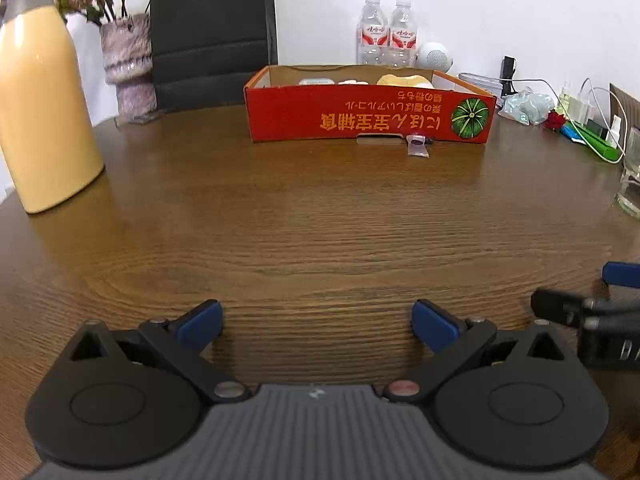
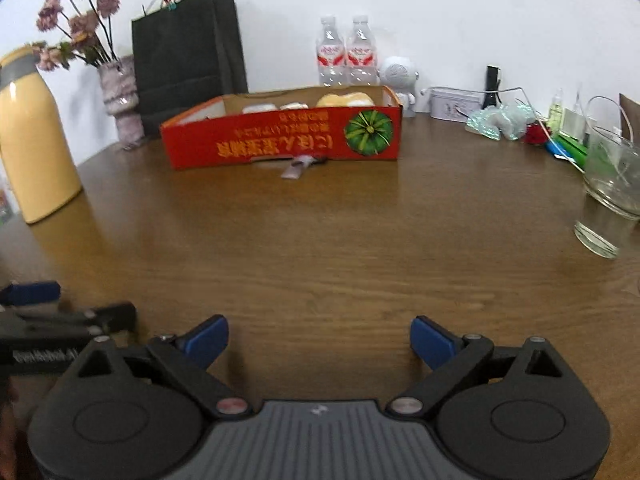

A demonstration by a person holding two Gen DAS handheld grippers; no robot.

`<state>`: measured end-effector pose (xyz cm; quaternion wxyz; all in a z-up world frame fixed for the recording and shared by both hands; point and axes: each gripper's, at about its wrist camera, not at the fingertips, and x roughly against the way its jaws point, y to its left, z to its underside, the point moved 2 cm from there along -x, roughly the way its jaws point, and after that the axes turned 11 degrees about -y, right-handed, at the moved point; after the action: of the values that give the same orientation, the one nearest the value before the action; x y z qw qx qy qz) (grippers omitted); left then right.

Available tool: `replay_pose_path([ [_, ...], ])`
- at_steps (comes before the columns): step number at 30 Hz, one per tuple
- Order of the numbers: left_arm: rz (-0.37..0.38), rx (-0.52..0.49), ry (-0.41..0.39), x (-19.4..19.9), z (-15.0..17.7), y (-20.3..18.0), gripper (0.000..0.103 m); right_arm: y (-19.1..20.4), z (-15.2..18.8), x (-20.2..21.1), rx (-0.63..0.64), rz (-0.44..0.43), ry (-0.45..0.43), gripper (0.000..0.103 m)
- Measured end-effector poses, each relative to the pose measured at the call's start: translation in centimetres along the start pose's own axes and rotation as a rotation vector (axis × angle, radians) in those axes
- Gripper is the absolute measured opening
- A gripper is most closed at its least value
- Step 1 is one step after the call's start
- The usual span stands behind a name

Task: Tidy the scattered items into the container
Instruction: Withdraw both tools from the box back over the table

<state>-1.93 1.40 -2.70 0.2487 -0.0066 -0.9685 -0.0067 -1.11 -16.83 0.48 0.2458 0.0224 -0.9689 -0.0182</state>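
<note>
Several pale items are already held in the red cardboard box (image 1: 368,120); one small purple sachet (image 1: 418,146) is left outside; both the left gripper (image 1: 318,326) and the right gripper (image 2: 320,342) are spread wide, empty.

A home room: a round wooden table (image 2: 320,240) carries a flower vase (image 2: 120,92), thermos (image 2: 36,140), water bottles (image 2: 346,52) and chargers.

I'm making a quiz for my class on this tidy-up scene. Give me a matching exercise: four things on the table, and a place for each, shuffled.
Things:
1. yellow flask
2. small packet
3. drinking glass
4. water bottles

Places:
A. behind the red box, by the wall
B. table's far left
C. against the box's front wall
D. table's right edge

Pairs: 1-B, 2-C, 3-D, 4-A
</note>
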Motion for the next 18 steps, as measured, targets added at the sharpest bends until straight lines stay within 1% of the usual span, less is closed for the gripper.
replay_pose_path([
  [5,-0.001,0.002,0.002,0.28,0.19,0.10,0.103,0.50,0.29,-0.14,0.039,0.005,0.016,0.103],
  [18,0.000,0.003,0.003,0.17,0.11,0.13,0.103,0.48,-0.06,-0.59,0.039,0.002,0.018,0.103],
])
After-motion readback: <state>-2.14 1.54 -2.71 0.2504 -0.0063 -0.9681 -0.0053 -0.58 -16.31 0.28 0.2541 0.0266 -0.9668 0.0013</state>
